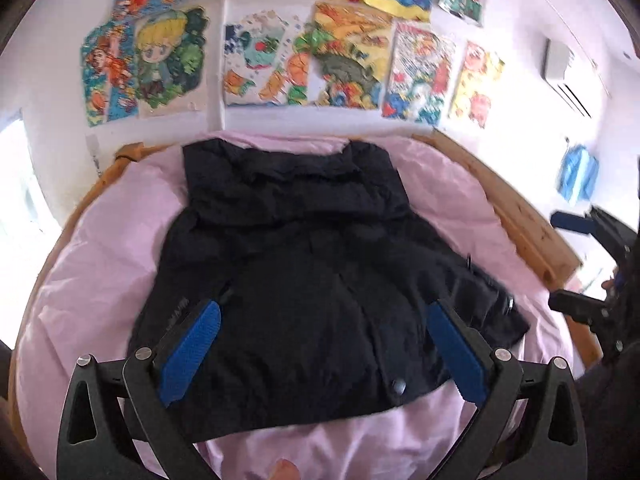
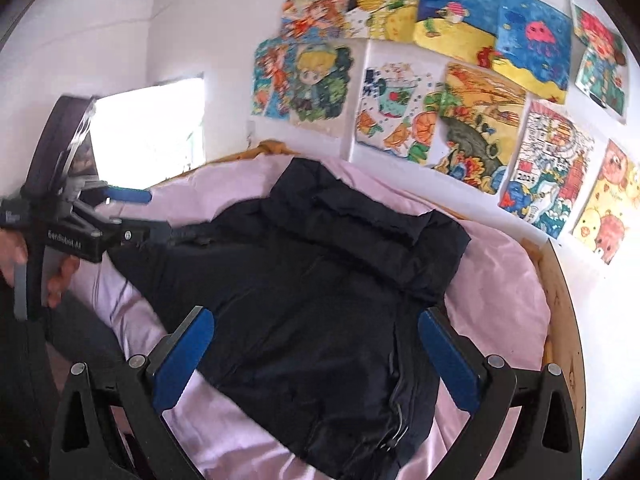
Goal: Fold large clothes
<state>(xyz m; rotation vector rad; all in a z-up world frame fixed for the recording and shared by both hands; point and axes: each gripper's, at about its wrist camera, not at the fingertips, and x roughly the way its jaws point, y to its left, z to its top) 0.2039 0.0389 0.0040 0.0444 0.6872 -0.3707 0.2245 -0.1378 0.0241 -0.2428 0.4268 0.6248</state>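
The left gripper (image 1: 324, 344) is being held wide apart above the near hem of the black jacket (image 1: 304, 280), gripping nothing. The right gripper (image 2: 316, 356) is being held wide apart too. The jacket is lying flat on the pink sheet (image 1: 100, 248), below bright drawings (image 2: 440, 120).

We see a dark navy jacket (image 1: 304, 280) lying spread on the pink sheet (image 1: 100, 248), sleeves folded in over its body, collar end toward the wall, a snap button at its near hem.
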